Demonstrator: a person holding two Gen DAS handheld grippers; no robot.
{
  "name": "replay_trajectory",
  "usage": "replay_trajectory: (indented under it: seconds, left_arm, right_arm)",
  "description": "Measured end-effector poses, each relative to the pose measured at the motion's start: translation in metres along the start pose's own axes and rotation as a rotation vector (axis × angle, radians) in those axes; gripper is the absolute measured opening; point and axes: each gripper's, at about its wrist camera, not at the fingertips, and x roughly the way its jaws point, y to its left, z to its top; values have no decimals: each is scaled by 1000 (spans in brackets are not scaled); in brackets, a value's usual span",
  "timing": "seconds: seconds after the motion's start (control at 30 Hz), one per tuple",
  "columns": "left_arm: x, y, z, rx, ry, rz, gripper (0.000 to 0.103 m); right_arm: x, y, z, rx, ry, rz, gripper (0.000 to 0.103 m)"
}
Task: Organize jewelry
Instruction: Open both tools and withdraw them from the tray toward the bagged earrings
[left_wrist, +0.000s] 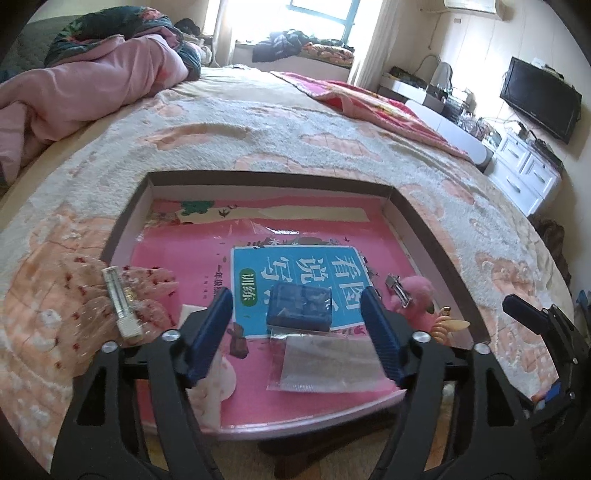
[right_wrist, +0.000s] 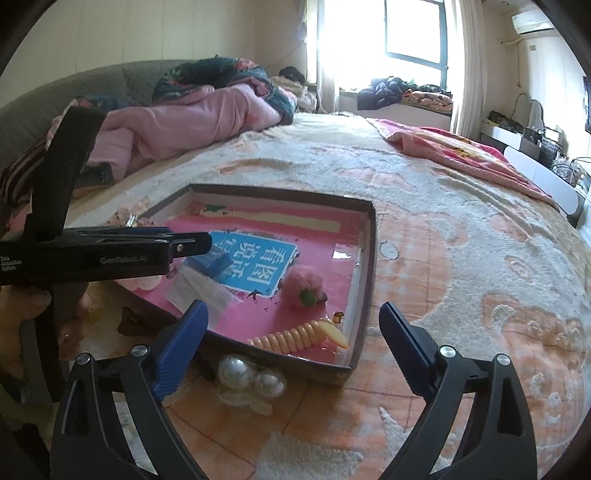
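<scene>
**Both claws spread over the jewelry tray**

A shallow tray (left_wrist: 436, 236) lined with a pink booklet is set on the bed (left_wrist: 295, 122). Draped over its left edge is a floral scrunchie (left_wrist: 92, 295) with a clear hair clip (left_wrist: 122, 302). The left gripper (left_wrist: 295, 332) is held wide apart — empty — with a blue box (left_wrist: 300, 306) and a clear bag (left_wrist: 328, 363) seen between its fingers. Toward the tray's right edge lie a pink pompom clip (left_wrist: 413, 295) and a coiled hair tie (right_wrist: 295, 336). The right gripper (right_wrist: 293, 354) is likewise spread, with pearl ornaments (right_wrist: 251, 380) just outside the tray's near edge.
</scene>
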Motion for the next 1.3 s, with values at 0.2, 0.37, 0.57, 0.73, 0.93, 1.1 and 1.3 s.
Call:
replay_trajectory:
  seconds: [0.2,0.37,0.57,0.73,0.93,1.1,1.3]
  left_arm:
    - [-23,4,-5,-16,-43,18,85]
    - [-40,9,-9,-34,-67,31,91]
    - [-57,14,-14,-45,-91,39,91]
    - [-69,13,-19,-36,-107,47,91]
    - [-82,13,-28,-13,-119,66,91]
    - [-89,13,-36,6,-120,82,91]
    - [-93,14,-46,19,-111,94,91]
  right_arm:
    - [-19,-4,-1,12,-34,-13,93]
    - [-32,-6,-4,18,-50,-26,94]
    - [-46,-8,-9,21,-62,-35,94]
    - [-56,-7,-13,17,-70,-31,94]
    - [-65,1,-19,3,-72,-18,94]
    - [-69,8,-23,-10,-70,-6,94]
    - [-71,17,-29,-22,-59,13,94]
